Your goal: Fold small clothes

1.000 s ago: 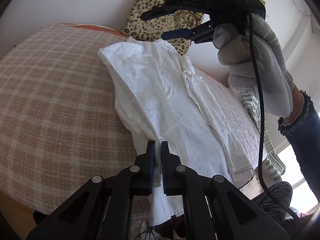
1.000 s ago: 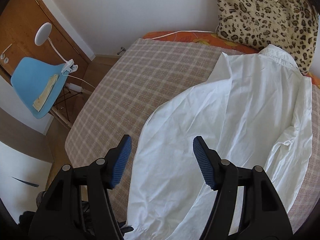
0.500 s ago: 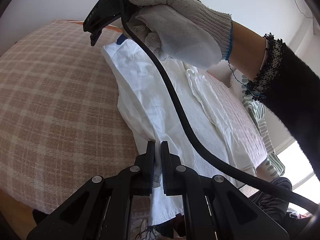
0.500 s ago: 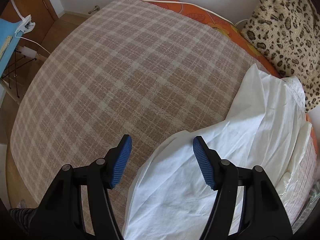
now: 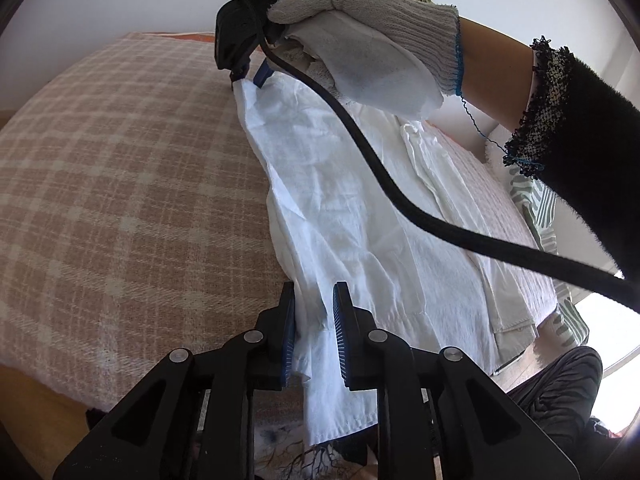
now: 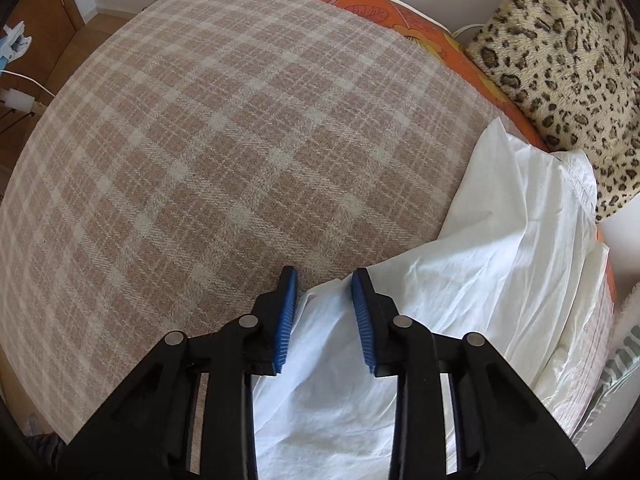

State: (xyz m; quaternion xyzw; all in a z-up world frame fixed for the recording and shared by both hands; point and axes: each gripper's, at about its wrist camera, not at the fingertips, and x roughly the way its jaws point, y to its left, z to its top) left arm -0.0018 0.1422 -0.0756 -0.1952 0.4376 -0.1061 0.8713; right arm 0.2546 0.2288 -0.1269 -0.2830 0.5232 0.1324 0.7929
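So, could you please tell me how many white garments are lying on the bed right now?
1: a white shirt spread along one edge of the plaid blanket, its collar end by the leopard-print cushion. Its own folds could hide another.

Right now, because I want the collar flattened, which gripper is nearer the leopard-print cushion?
Right. The right gripper works the white shirt edge near the leopard-print cushion; the left gripper is at the opposite hem end.

The right gripper point(image 6: 324, 276) came down at the white shirt's point(image 5: 360, 216) edge, jaws closing, while the left gripper's point(image 5: 314, 292) jaws opened.
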